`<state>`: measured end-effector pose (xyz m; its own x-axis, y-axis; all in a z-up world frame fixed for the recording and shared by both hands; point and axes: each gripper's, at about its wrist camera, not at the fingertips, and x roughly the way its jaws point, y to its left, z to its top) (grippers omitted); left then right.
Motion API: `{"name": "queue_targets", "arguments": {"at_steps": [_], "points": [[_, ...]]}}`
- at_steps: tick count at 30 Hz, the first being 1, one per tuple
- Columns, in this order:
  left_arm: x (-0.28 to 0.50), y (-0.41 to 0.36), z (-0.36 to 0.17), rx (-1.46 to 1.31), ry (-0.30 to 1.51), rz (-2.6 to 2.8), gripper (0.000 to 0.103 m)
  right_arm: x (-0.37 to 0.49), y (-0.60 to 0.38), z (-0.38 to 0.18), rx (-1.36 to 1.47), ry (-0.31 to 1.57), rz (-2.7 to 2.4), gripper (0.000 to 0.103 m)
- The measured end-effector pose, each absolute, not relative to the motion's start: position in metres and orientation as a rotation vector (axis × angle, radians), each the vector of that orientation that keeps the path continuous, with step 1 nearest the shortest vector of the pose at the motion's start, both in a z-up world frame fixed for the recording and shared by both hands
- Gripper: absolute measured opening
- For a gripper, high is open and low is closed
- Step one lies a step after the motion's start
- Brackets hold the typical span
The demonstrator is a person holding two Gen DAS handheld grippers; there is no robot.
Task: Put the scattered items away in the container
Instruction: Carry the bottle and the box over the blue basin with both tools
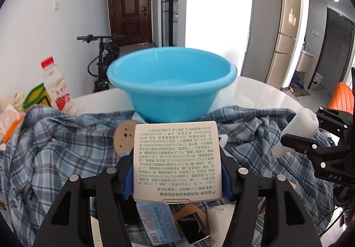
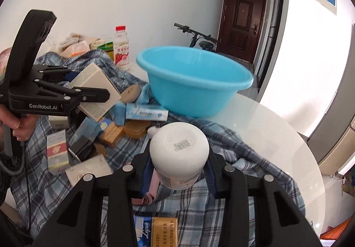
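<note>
The blue plastic basin (image 1: pixel 170 83) stands on the table just beyond the plaid cloth, and nothing shows inside it. My left gripper (image 1: pixel 177 171) is shut on a white box with green print (image 1: pixel 177 153), held up in front of the basin. In the right wrist view that same cream box (image 2: pixel 95 83) sits in the left gripper (image 2: pixel 88 85) at the left. My right gripper (image 2: pixel 178 165) is shut on a white round jar (image 2: pixel 179 147), its base facing the camera, lifted above the cloth near the basin (image 2: pixel 193 80). The jar (image 1: pixel 297 129) also shows at the right edge.
A blue plaid cloth (image 2: pixel 221 142) covers the white round table (image 2: pixel 266 127). Several small boxes (image 2: pixel 56 151), a blue tube box (image 2: pixel 146 112) and a gold pack (image 2: pixel 164 233) lie on it. A red-capped drink bottle (image 2: pixel 121 47) and snack packets stand behind. A bicycle (image 1: pixel 104 51) leans by the wall.
</note>
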<state>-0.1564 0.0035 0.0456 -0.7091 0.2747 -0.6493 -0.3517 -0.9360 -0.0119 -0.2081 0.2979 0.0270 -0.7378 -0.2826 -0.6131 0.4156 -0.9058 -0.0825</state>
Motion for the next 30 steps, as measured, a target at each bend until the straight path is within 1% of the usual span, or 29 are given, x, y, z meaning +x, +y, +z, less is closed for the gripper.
{"name": "queue_targets", "arguments": {"at_steps": [8, 11, 14, 17, 19, 23, 24, 30], "points": [[-0.154, 0.006, 0.089, -0.895, 0.224, 2.680, 0.062, -0.211, 0.302, 0.065, 0.772, 0.243, -2.636, 0.038], [-0.158, 0.005, 0.104, -0.853, 0.208, 2.725, 0.062, -0.214, 0.301, 0.087, 0.707, 0.222, -2.653, 0.038], [-0.167, 0.004, 0.118, -0.840, 0.160, 2.720, 0.062, -0.218, 0.301, 0.108, 0.655, 0.200, -2.658, 0.038], [-0.176, 0.007, 0.133, -0.797, 0.143, 2.734, 0.062, -0.230, 0.302, 0.130, 0.592, 0.127, -2.664, 0.038], [-0.186, 0.014, 0.142, -0.779, 0.159, 2.735, 0.062, -0.241, 0.300, 0.142, 0.550, 0.065, -2.667, 0.038], [-0.214, 0.025, 0.158, -0.779, 0.182, 2.728, 0.062, -0.271, 0.294, 0.160, 0.492, 0.039, -2.686, 0.038], [-0.223, 0.027, 0.161, -0.786, 0.180, 2.729, 0.062, -0.281, 0.294, 0.162, 0.497, 0.021, -2.680, 0.038], [-0.287, 0.029, 0.161, -0.852, 0.152, 2.767, 0.063, -0.359, 0.316, 0.158, 0.573, -0.245, -2.649, 0.038]]}}
